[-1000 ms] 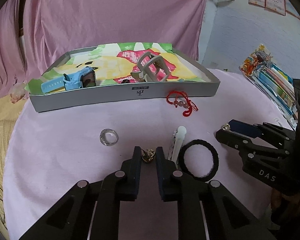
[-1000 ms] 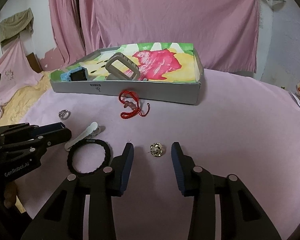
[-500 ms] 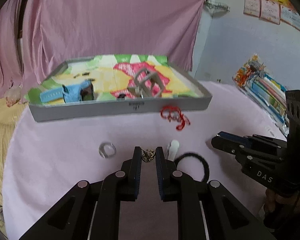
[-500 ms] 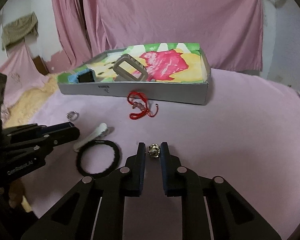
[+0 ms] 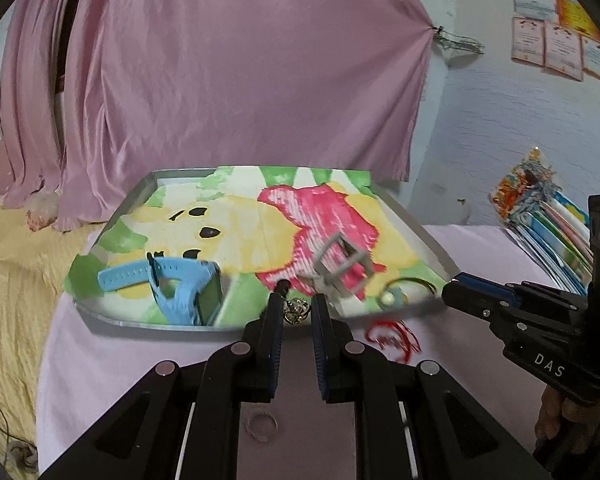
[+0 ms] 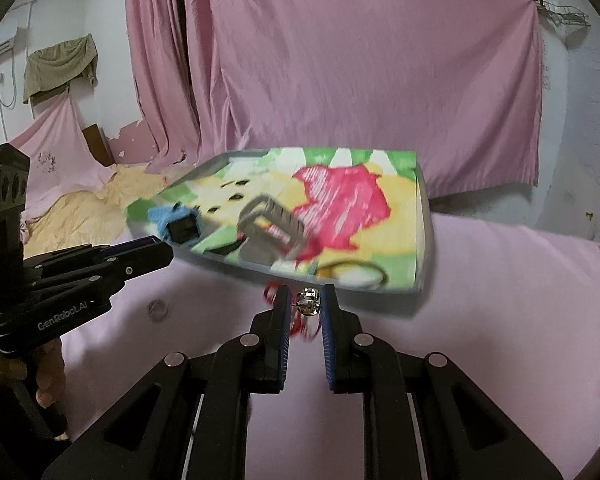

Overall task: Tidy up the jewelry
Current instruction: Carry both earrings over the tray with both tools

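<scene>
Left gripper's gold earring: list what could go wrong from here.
1. The small gold earring is pinched only at the tips of the left gripper; it may slip before it clears the tray edge.
2. The blue watch and grey watch crowd the tray's near side, so a drop there could land on them.
3. The right gripper carries a second earring toward the same tray; the two could collide.
</scene>
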`<state>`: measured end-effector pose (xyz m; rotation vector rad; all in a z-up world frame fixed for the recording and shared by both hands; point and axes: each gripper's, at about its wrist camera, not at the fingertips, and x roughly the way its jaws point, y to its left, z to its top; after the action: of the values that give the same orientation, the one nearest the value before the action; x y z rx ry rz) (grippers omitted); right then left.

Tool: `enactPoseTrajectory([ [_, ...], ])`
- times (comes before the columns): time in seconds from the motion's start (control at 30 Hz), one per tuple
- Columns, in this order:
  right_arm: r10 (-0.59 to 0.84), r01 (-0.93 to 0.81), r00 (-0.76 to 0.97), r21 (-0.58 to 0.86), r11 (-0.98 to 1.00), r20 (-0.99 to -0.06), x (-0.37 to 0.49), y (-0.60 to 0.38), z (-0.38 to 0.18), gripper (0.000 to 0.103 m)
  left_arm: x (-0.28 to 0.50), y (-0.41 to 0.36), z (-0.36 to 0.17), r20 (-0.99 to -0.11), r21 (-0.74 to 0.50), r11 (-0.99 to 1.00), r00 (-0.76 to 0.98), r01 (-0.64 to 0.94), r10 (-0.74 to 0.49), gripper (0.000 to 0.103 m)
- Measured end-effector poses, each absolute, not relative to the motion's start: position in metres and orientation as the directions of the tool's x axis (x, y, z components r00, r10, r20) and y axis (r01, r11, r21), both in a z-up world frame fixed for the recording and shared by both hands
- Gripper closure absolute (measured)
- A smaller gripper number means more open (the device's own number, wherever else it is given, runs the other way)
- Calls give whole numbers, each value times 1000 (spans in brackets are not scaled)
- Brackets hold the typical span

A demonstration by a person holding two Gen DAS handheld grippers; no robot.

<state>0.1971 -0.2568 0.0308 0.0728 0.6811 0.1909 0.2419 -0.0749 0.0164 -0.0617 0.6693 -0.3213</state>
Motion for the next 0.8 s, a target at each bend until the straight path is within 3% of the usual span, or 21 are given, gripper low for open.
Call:
enactPoseTrajectory([
  [0.43,192,-118,703,153,981,-685,256,-253,6,90,285,-85,-8,-690,-163,956,664,246,-288,90],
  [0.8,189,-111,669,155,982,-719,270,-252,-7,90,288,-88,-11,-698,-153,957,659,246,-281,89],
])
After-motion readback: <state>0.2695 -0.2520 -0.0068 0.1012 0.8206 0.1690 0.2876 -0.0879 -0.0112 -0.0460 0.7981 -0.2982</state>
